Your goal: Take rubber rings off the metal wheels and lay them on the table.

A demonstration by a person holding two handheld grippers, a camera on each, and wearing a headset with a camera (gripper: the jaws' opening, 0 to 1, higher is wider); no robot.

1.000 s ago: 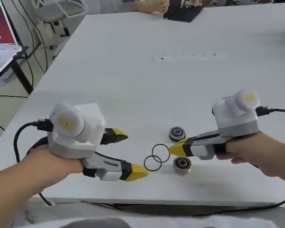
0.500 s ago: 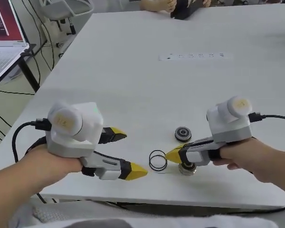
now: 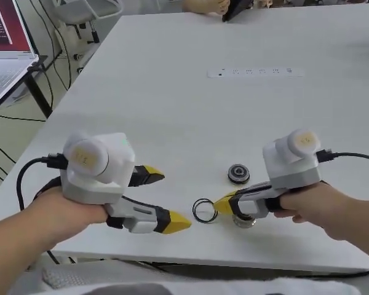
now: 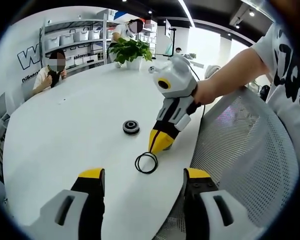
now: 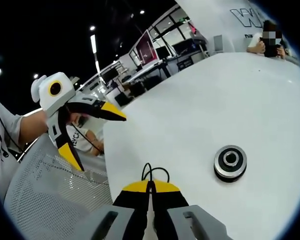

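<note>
Two thin black rubber rings (image 3: pixel 204 210) lie overlapped on the white table (image 3: pixel 172 92). My right gripper (image 3: pixel 220 200) is shut, and its yellow tip touches the rings' right edge; whether it pinches one is unclear. One metal wheel (image 3: pixel 238 173) lies flat beyond it, and a second wheel (image 3: pixel 245 220) sits partly hidden under the right gripper. My left gripper (image 3: pixel 165 198) hovers open to the left of the rings, holding nothing. In the left gripper view the rings (image 4: pixel 146 162) lie just ahead of the open jaws, with the wheel (image 4: pixel 131 127) farther off. The right gripper view has the rings (image 5: pixel 155 172) at its tip (image 5: pixel 151 184) and the wheel (image 5: pixel 230 162) to the right.
A white power strip (image 3: pixel 255 72) lies across the far middle of the table. The table's near edge (image 3: pixel 234 251) runs just below both grippers. A laptop (image 3: pixel 6 37) stands on a side desk at far left. People sit at the far end, beside a potted plant (image 4: pixel 131 50).
The right gripper has moved down and towards me, so it now covers the nearer wheel, its tip staying at the rings. The left gripper has barely moved. The camera shifted slightly.
</note>
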